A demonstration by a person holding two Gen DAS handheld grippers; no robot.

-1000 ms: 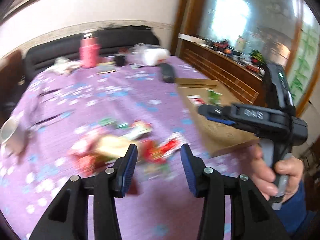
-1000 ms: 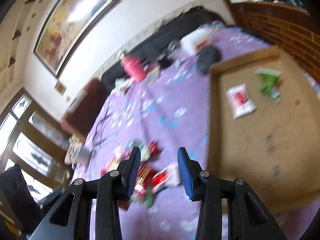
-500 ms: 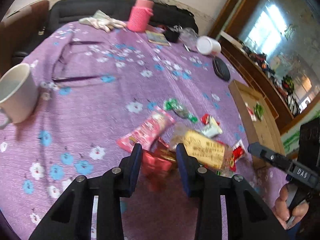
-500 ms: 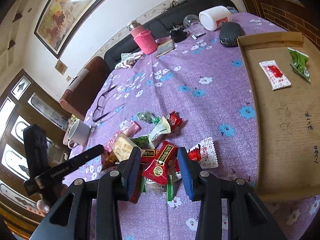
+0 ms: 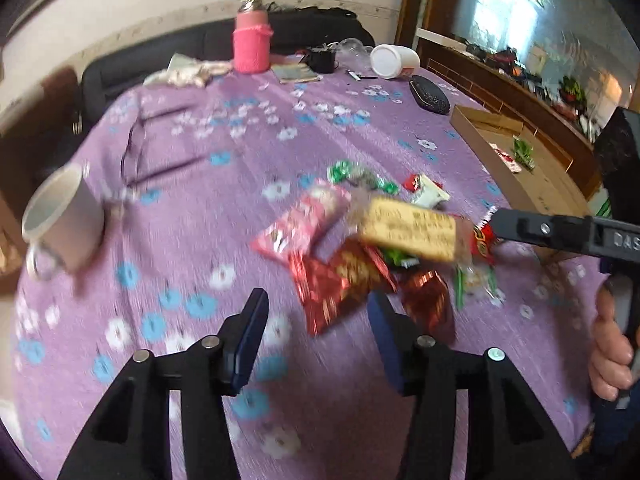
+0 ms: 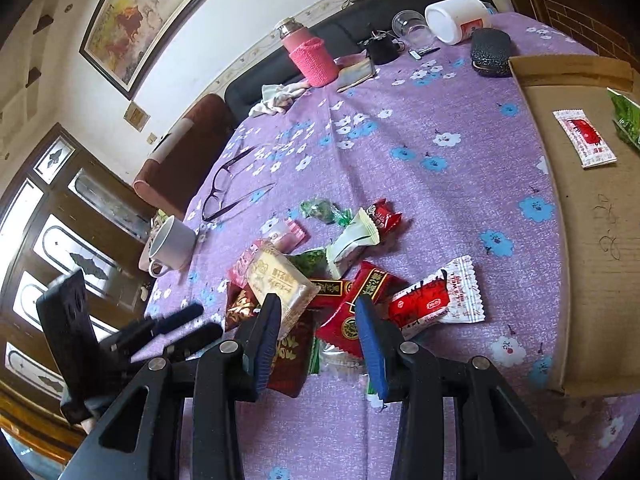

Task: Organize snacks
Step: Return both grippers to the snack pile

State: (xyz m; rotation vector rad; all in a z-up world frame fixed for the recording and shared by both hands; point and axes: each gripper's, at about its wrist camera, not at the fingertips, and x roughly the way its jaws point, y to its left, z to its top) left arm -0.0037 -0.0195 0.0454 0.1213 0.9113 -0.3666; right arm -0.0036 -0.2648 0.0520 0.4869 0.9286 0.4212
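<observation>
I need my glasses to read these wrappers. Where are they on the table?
In the right wrist view, the glasses lie unfolded on the purple tablecloth, at picture left, between the white mug and the pink bottle.

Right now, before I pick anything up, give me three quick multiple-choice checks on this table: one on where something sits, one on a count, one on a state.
1. Where is the white mug?
A. Inside the cardboard tray
B. On the purple cloth beside the eyeglasses
C. On top of the snack pile

2. How many snack packets lie in the cardboard tray?
A. None
B. Two
C. Five

3. What is the right gripper doing?
A. Clamped on the pink bottle
C. Lifting the mug
B. Open over the snack pile, gripping nothing

Answers:
1 B: the mug stands on the cloth near the table edge, next to the glasses.
2 B: one red-and-white packet and one green packet show in the tray.
3 B: its jaws stand apart above the packets, with no packet pinched.
</observation>
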